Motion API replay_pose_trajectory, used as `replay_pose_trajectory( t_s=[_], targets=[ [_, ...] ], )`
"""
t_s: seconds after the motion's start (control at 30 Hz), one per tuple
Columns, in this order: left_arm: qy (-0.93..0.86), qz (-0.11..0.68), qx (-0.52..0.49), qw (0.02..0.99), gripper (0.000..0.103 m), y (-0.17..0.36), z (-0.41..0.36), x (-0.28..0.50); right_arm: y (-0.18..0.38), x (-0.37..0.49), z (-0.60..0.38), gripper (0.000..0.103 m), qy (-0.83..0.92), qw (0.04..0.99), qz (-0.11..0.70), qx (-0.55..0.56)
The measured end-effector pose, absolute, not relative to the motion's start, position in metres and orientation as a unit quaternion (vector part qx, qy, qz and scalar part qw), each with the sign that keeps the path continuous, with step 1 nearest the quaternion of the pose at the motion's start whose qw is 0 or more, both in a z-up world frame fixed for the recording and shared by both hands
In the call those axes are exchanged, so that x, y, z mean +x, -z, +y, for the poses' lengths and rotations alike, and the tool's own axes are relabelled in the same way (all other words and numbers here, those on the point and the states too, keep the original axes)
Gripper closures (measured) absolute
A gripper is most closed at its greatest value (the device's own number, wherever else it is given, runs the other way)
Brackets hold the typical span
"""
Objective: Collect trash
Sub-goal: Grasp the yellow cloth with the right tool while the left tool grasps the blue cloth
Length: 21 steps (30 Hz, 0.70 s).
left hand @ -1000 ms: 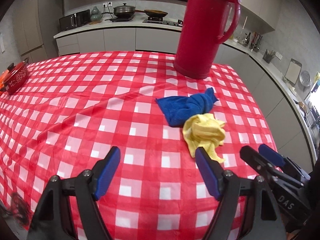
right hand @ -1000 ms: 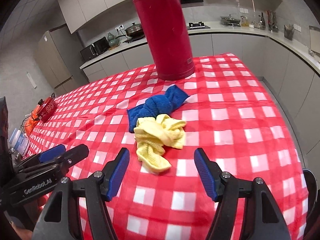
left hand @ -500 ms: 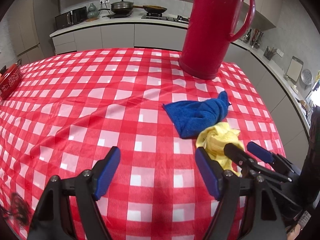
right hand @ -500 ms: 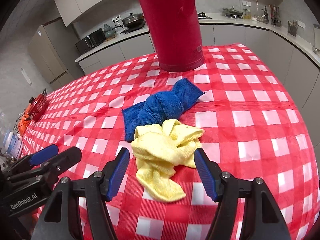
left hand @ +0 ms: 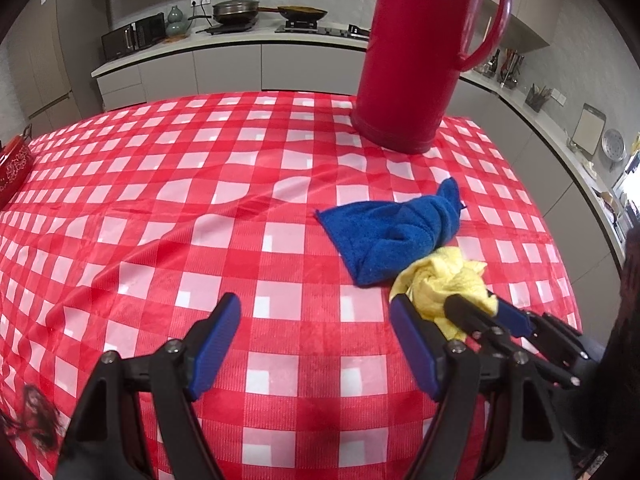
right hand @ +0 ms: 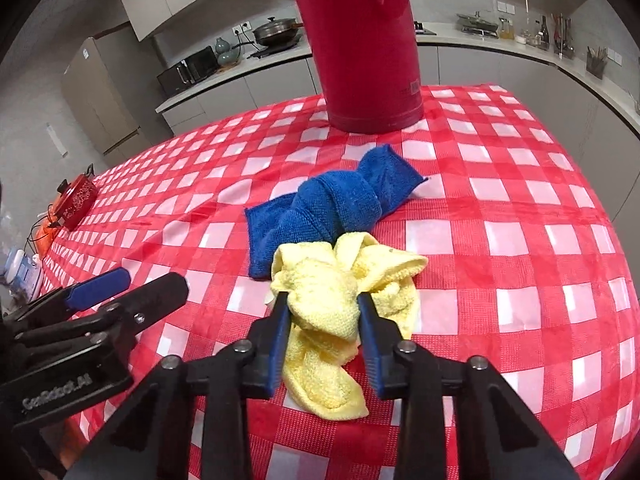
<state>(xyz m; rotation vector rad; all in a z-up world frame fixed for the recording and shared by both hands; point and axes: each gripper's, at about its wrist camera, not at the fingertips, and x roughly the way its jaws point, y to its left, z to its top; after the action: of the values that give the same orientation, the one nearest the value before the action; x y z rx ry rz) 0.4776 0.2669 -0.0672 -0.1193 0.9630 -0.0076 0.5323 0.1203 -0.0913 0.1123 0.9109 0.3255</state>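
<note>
Right gripper pinching yellow cloth on checked worktop

The right gripper (right hand: pixel 322 308) has just closed onto the crumpled yellow cloth (right hand: pixel 340 280) (pads pressing both sides); the left gripper (left hand: pixel 314 338) stands spread over bare worktop (left hand: pixel 160 208). Just beyond, touching the yellow cloth, lies a knotted blue cloth (right hand: pixel 332 204). Farther back stands a red thermos (right hand: pixel 360 48), upright.

two cloths (right hand: pixel 344 304), one red flask (right hand: pixel 360 48), two claws (right hand: pixel 322 300)
</note>
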Motion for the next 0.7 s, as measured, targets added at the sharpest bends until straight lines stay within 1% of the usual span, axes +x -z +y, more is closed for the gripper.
replay_pose_trajectory(
  t_s=[0.33, 0.7],
  targets=[
    [0.028, 0.458, -0.045, 0.887, 0.025, 0.063, 0.238, 0.486, 0.07, 0.53, 0.057, 0.071, -0.085, 0.907, 0.406, 0.075],
    [0.059, 0.464, -0.019, 0.884, 0.025, 0.074, 0.196, 0.521, 0.078, 0.549, 0.007, 0.071, -0.034, 0.907, 0.408, 0.094]
  ],
)
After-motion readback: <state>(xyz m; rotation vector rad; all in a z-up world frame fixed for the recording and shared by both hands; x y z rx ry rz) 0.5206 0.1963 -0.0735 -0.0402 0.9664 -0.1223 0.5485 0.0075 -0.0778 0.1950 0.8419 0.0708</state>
